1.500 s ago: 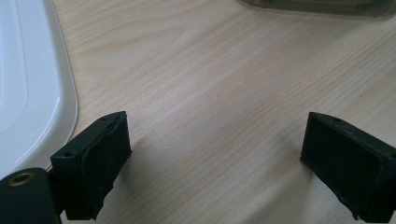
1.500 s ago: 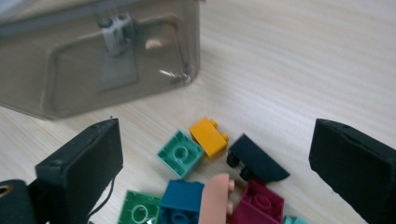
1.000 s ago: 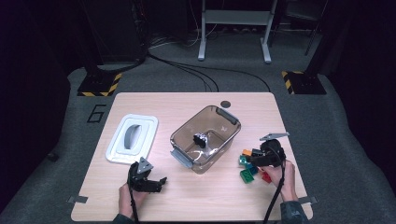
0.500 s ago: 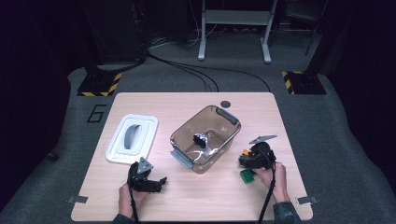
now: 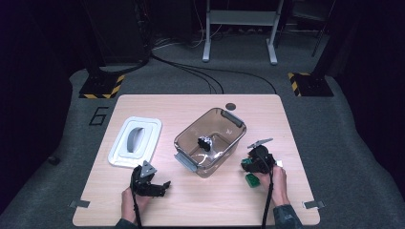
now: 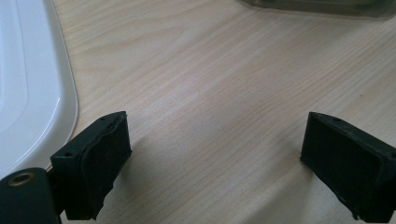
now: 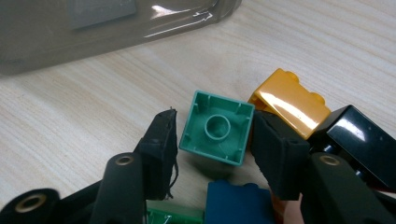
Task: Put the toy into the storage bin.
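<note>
Shifted since a second ago: right gripper (image 7: 212, 140) now lower and closer to the clear bin (image 5: 210, 140). On the wooden table (image 5: 200, 200), white lid (image 5: 134, 141) lying left of the bin. Left gripper (image 6: 215, 163) spread wide over bare wood. Right jaws, just closing, pinching a teal brick (image 7: 215, 127) beside a yellow brick (image 7: 290, 102), seemingly firmly.

table (image 7: 70, 121): matt pale wood | teal brick (image 7: 216, 128): smooth plastic | bin (image 5: 210, 138): glossy clear plastic
</note>
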`<state>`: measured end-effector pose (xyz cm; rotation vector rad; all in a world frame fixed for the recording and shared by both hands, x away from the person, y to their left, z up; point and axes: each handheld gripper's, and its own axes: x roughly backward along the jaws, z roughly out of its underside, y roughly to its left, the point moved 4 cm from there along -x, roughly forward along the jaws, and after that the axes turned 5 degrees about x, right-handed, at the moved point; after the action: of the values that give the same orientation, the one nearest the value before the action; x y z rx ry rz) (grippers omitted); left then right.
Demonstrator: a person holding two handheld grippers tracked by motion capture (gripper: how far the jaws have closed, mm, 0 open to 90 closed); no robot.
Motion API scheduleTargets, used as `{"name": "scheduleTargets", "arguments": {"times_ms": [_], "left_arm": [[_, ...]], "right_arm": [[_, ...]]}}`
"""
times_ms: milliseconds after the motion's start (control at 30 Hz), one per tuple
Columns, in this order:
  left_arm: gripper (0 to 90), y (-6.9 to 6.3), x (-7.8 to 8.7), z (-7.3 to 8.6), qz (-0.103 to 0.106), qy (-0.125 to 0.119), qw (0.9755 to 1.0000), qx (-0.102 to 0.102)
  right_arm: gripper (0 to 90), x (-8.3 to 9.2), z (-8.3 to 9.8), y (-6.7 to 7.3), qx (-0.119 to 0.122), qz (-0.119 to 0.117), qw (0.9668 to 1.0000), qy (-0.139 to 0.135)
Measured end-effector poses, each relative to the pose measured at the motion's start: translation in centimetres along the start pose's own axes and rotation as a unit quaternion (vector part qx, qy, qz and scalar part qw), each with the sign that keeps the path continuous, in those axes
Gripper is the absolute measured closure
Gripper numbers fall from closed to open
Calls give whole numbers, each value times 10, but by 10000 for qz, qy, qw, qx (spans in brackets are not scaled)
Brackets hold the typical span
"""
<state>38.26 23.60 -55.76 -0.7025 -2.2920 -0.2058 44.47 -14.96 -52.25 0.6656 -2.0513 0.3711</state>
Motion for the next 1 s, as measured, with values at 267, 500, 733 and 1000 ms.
{"name": "scheduleTargets", "arguments": {"times_ms": [267,500,733,1000], "left_arm": [[80,0,0,0,-6,0,10000,4],[80,0,0,0,-6,0,10000,4],[80,1,0,0,-21,9,10000,-18],[80,1,0,0,-23,9,10000,-34]], "right_arm": [[579,-4,-5,2,-9,85,9999,-108],[583,-5,-7,2,-41,118,9999,-94],[587,-7,-6,1,-94,110,9997,-184],[591,-5,-4,-1,-251,-82,9988,-406]]}}
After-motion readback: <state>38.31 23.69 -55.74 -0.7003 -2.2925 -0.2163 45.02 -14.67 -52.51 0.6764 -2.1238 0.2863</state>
